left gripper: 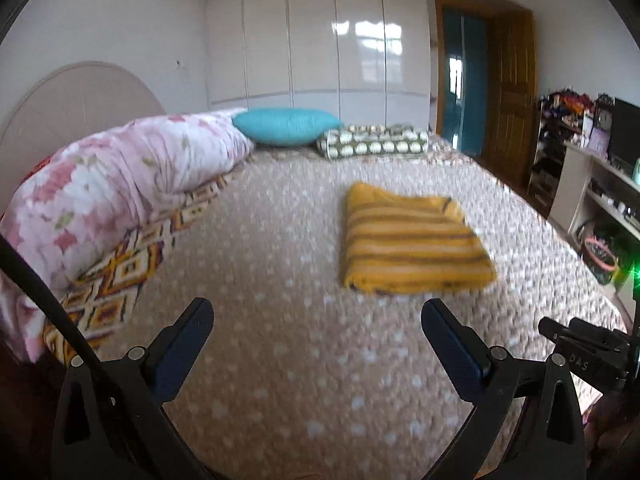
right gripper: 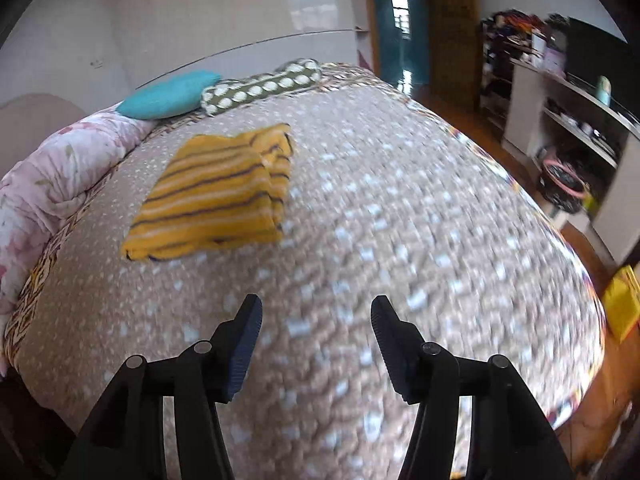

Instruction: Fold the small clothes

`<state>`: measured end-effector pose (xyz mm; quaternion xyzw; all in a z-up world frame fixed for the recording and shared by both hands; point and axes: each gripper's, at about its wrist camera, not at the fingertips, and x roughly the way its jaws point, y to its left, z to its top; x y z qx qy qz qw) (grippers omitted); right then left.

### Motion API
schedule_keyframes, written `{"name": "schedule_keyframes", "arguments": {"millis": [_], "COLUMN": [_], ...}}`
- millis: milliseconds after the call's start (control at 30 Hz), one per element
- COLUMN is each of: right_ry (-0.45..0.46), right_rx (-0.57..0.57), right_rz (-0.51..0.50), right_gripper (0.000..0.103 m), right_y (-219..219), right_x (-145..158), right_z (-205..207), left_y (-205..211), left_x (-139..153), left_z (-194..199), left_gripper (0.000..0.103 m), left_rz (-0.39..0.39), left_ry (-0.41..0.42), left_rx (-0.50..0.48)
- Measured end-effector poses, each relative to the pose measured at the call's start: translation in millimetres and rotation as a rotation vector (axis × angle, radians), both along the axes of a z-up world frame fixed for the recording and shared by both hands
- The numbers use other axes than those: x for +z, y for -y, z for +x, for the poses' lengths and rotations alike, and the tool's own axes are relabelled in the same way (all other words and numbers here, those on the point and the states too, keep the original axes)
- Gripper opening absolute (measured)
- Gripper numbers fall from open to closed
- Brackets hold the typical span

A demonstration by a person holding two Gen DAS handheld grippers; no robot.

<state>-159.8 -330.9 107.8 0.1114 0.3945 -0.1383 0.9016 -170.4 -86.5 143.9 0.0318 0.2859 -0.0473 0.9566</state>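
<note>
From the left wrist view, the left gripper (left gripper: 318,320) hangs over the bed (left gripper: 280,360) with its jaws spread wide and nothing between them. The yellow striped garment (left gripper: 412,240) lies flat on the speckled bedspread, ahead of the fingers and a little to their right, well clear of both tips. It looks already folded into a neat rectangle, so I judge the hands have no more to do with it, which would explain the empty jaws. Along the left edge of the bed runs a rolled pink floral quilt (left gripper: 120,180), and at the far edge sit a blue cushion (left gripper: 286,126) and a green patterned pillow (left gripper: 372,142), all kept away from the bare middle where the folding is done. At the lower right corner of the view, part of the other tool shows.

From the right wrist view, the right gripper (right gripper: 316,320) is also empty, jaws parted to a middling width over bare bedspread. The garment (right gripper: 216,196) lies up and to the left of its fingers, apart from them, nearer the quilt (right gripper: 60,172) side of the bed (right gripper: 400,240) than the right edge. One folded layer overlaps along its right side. The view is blurred, so finer creases cannot be made out.
</note>
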Motion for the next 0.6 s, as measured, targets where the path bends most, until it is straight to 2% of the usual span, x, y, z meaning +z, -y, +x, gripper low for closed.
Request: {"name": "schedule_keyframes", "arguments": {"millis": [133, 333, 433, 600], "right_ry": [-0.011, -0.050, -0.051, -0.059], "right_rx": [-0.010, 0.011, 0.026, 0.035], "right_rz": [-0.076, -0.083, -0.104, -0.118], "right_gripper": [0.064, 0.066, 0.066, 0.068], "right_y": [-13, -23, -28, -34], "right_x": [-6, -19, -19, -21], "right_z": [-12, -10, -8, -6], "left_y": [9, 8, 0, -6], "left_x": [-14, -32, -39, -43], "left_z": [-13, -4, 4, 6], "left_gripper": [0.103, 0.103, 0.103, 0.103], "left_rz": [0.012, 0.063, 0.044, 0.017], "left_ry": [-0.044, -0.105, -0.153, -0.180], "left_rx": [-0.016, 0.014, 0.039, 0.042]}}
